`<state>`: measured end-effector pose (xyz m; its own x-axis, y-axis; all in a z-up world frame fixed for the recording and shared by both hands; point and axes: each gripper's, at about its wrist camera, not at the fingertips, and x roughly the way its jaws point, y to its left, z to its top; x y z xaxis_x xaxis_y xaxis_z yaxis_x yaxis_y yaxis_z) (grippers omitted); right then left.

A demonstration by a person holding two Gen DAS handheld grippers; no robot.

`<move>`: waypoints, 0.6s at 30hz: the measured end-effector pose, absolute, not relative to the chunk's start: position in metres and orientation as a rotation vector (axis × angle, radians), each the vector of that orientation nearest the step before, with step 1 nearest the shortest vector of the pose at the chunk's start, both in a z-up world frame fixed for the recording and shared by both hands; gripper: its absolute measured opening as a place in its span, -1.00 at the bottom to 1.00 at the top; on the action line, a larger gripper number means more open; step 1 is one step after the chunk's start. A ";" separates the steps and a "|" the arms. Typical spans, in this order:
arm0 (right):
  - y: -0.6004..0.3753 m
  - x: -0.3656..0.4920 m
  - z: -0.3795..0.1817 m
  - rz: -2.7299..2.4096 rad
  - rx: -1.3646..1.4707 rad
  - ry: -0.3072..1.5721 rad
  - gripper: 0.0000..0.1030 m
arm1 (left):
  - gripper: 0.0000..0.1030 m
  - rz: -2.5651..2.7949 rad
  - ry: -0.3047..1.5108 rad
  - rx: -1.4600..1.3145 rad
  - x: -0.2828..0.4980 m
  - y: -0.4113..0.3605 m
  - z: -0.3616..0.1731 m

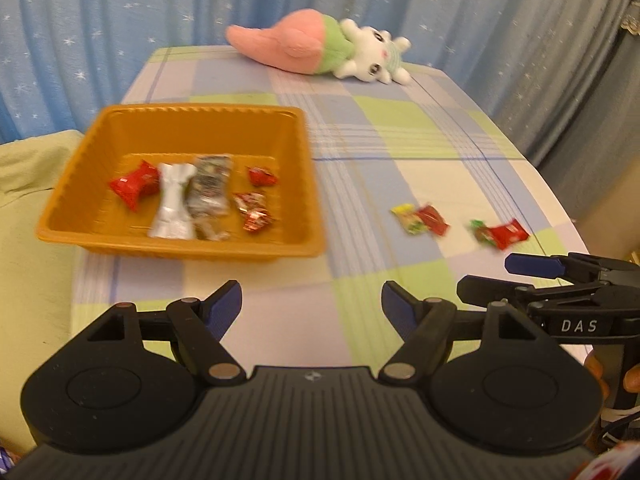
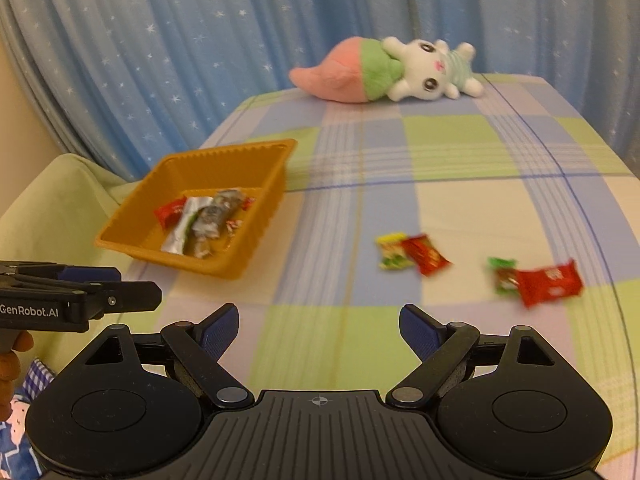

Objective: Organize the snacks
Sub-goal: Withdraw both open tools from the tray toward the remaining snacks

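An orange tray (image 1: 308, 184) (image 2: 264, 208) sits on the left of the checked table and holds several wrapped snacks, among them a silver packet (image 1: 172, 204) (image 2: 186, 224) and a red packet (image 1: 134, 186). Loose on the cloth to its right lie a yellow-green snack with a red one (image 1: 420, 219) (image 2: 410, 256), and a green snack with a larger red one (image 1: 500, 234) (image 2: 538, 282). My left gripper (image 1: 312, 306) is open and empty, near the table's front edge. My right gripper (image 2: 318, 322) is open and empty beside it, and shows side-on in the left wrist view (image 1: 520, 276).
A plush toy with a pink and green body (image 1: 320, 46) (image 2: 384, 70) lies at the table's far end. A blue star-patterned curtain (image 1: 120, 20) hangs behind. A pale green cushion (image 1: 32, 208) lies left of the tray.
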<state>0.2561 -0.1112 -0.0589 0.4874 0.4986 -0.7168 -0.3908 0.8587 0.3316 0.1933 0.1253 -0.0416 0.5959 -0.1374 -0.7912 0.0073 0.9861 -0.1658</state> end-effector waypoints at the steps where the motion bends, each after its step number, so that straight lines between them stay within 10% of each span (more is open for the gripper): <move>1: -0.118 0.255 -0.060 0.537 0.136 0.917 0.69 | 0.45 -0.091 0.933 -0.149 0.193 0.118 -0.043; 18: -0.215 0.242 -0.076 0.438 0.190 0.979 0.69 | 0.45 -0.160 0.978 -0.115 0.193 0.029 -0.059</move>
<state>0.2419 -0.2154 -0.0763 0.4795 0.4405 -0.7590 -0.2726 0.8969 0.3483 0.1929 0.0288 -0.0586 0.5481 -0.1862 -0.8154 0.0831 0.9822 -0.1684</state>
